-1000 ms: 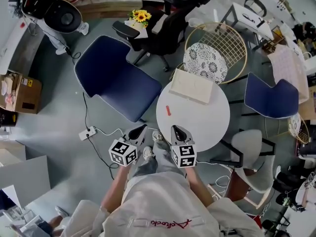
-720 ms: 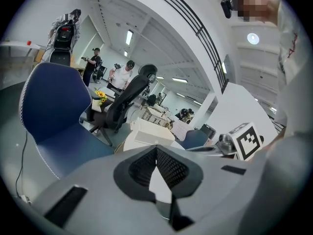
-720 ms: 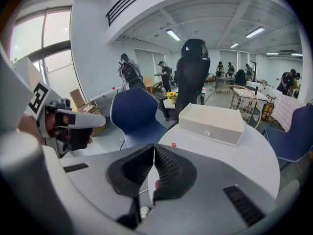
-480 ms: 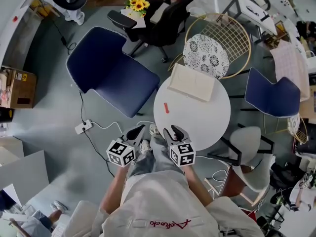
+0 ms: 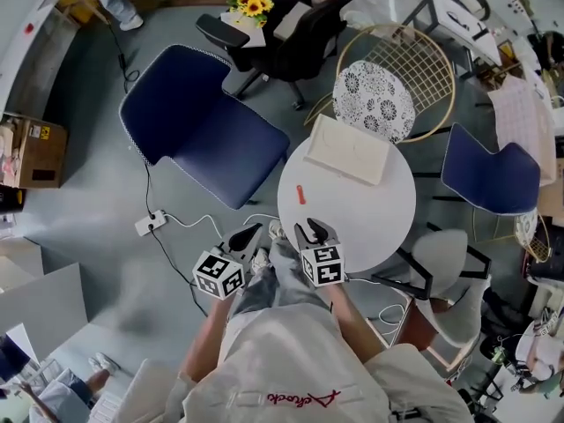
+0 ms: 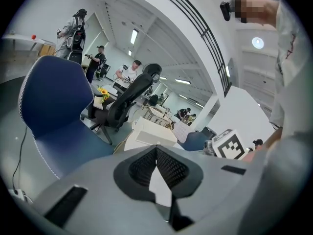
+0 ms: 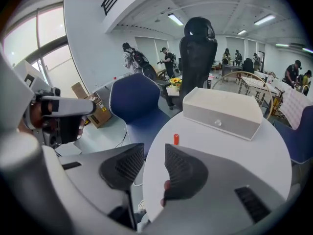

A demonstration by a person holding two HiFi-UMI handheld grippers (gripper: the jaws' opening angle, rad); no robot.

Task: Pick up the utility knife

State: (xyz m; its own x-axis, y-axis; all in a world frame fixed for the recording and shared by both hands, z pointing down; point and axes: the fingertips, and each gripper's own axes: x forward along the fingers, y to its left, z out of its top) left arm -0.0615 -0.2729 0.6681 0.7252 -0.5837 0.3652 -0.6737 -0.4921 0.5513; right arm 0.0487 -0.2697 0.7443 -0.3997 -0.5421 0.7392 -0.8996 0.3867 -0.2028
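Observation:
The utility knife (image 5: 300, 195) is a small orange-red piece lying on the left part of the round white table (image 5: 370, 214); the right gripper view shows the knife (image 7: 176, 139) just beyond my jaws. My right gripper (image 5: 311, 230) hovers over the table's near edge, a short way short of the knife. Its jaws have just been opening and now stand open (image 7: 154, 148) with nothing between them. My left gripper (image 5: 246, 236) hangs left of the table over the floor, its pads (image 6: 156, 151) meeting at the tip, holding nothing.
A flat white box (image 5: 351, 149) lies on the table's far side. Around the table stand a large blue chair (image 5: 198, 130), a black office chair (image 5: 291, 33), a gold wire chair with a lace cushion (image 5: 379, 100), another blue chair (image 5: 489, 179) and a white chair (image 5: 445, 263). A power strip (image 5: 148, 225) lies on the floor.
The right gripper's jaws went from shut to open. Both grippers sank a little, and the right one now sits at the table's near edge.

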